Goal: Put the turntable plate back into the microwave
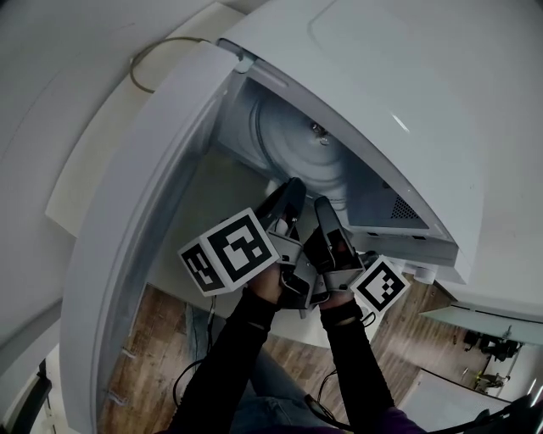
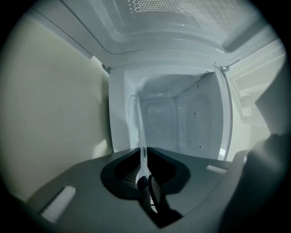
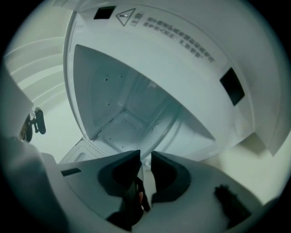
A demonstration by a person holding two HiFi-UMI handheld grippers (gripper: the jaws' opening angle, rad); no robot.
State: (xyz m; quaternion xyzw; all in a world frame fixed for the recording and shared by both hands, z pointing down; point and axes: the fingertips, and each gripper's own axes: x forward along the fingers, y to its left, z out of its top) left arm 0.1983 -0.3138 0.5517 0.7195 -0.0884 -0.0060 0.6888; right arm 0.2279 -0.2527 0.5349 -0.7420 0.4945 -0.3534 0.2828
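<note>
The clear glass turntable plate (image 1: 299,151) stands tilted inside the open microwave (image 1: 399,93) cavity. Both grippers hold its near rim, side by side. My left gripper (image 1: 293,191) has its jaws closed on the rim; in the left gripper view the plate (image 2: 140,119) shows edge-on, running up from between the left gripper (image 2: 143,154) jaws. My right gripper (image 1: 325,208) sits just to its right. In the right gripper view the plate (image 3: 129,102) spreads wide ahead, and its rim comes down between the right gripper (image 3: 144,160) jaws.
The microwave door (image 1: 127,254) hangs open at the left. The cavity walls (image 2: 195,118) close in on both sides, under a perforated ceiling (image 2: 182,9). A cable (image 1: 142,69) lies behind the microwave. Wood floor (image 1: 161,339) shows below the counter edge.
</note>
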